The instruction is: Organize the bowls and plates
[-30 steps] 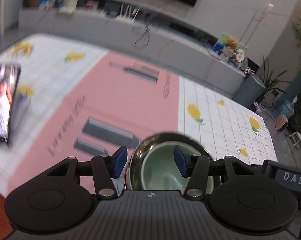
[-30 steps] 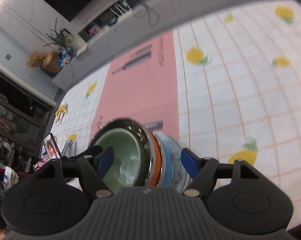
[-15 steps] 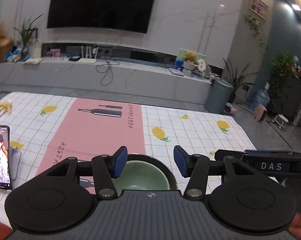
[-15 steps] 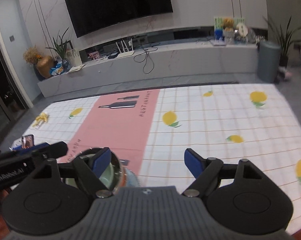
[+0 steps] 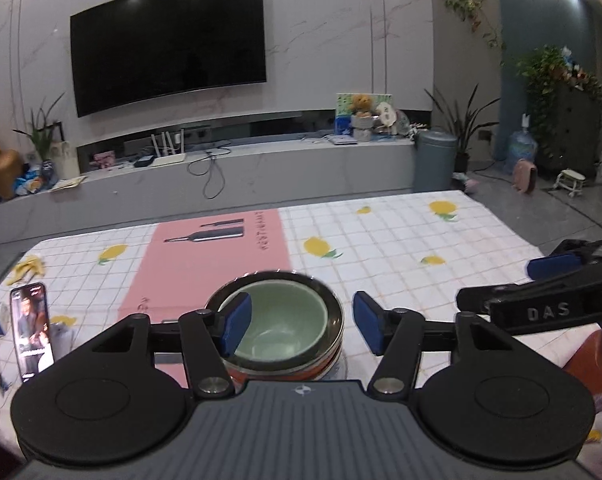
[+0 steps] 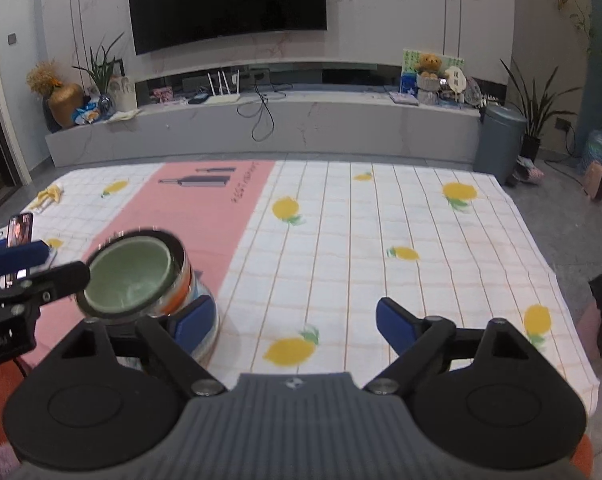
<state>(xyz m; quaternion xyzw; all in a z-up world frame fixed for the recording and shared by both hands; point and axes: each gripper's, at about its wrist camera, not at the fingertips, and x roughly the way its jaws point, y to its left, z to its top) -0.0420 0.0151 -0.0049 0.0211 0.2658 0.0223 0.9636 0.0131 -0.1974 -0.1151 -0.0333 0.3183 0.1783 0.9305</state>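
Note:
A stack stands on the pink runner: a pale green bowl point(image 5: 281, 320) nested in a metal bowl point(image 5: 333, 316), over an orange bowl point(image 6: 183, 288) and a patterned plate point(image 6: 207, 308). My left gripper point(image 5: 303, 328) hovers just short of the stack, jaws opening. Its left pad point(image 5: 237, 326) overlaps the rim in view and the right pad stands off it. My right gripper point(image 6: 295, 324) is to the right of the stack, jaws opening over bare cloth with nothing between them. Each gripper shows at the edge of the other's view: the right gripper point(image 5: 553, 264) and the left gripper point(image 6: 17, 258).
A phone point(image 5: 31, 328) stands upright near the table's left edge, with a banana peel point(image 5: 27, 268) beyond it. The lemon-print tablecloth point(image 6: 381, 220) stretches to the right and far side. A grey bin point(image 6: 499, 142) and a TV bench stand past the table.
Both views have rolled from tilted to level. Both grippers have drawn back from the stack and widened. The right one, which straddled the stack, now sits to its right.

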